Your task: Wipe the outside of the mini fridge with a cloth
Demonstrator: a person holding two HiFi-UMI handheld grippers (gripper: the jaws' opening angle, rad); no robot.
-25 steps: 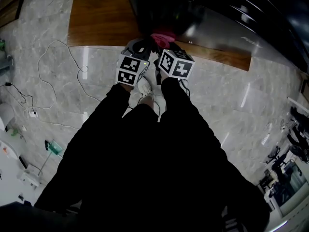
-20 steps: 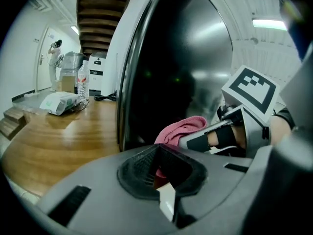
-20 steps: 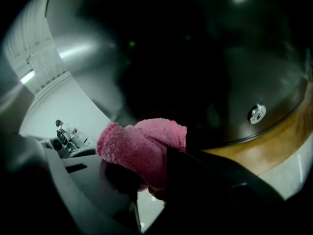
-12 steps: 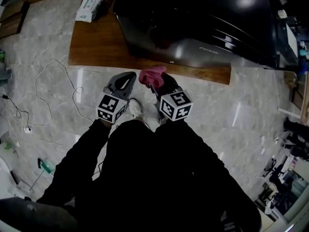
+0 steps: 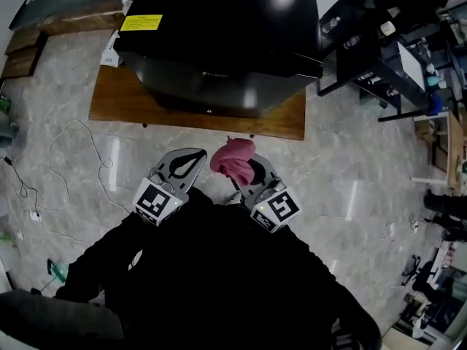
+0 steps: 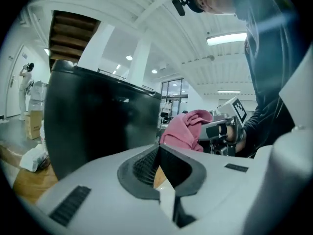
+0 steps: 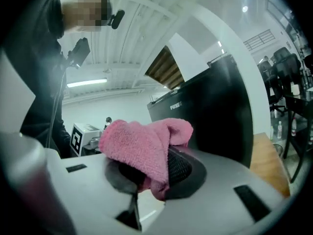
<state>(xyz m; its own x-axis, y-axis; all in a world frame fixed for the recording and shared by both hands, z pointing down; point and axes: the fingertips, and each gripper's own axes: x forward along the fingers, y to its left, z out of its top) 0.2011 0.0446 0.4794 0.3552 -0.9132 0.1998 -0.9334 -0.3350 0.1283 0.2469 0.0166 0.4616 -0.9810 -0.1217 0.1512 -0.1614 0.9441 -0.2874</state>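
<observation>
One step is in hand, the approach: our right hand-held gripper, clamped on the pink cloth, hangs near the mini fridge. Our left hand-held gripper is closed, empty. Next we judge the cloth must meet the fridge's front.

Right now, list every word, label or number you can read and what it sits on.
"FUXE": white letters on the black mini fridge, right gripper view; any further letters are unclear.
Print on the yellow label on the fridge top: too small to read.
Print on the white box beside the fridge: too small to read.
</observation>
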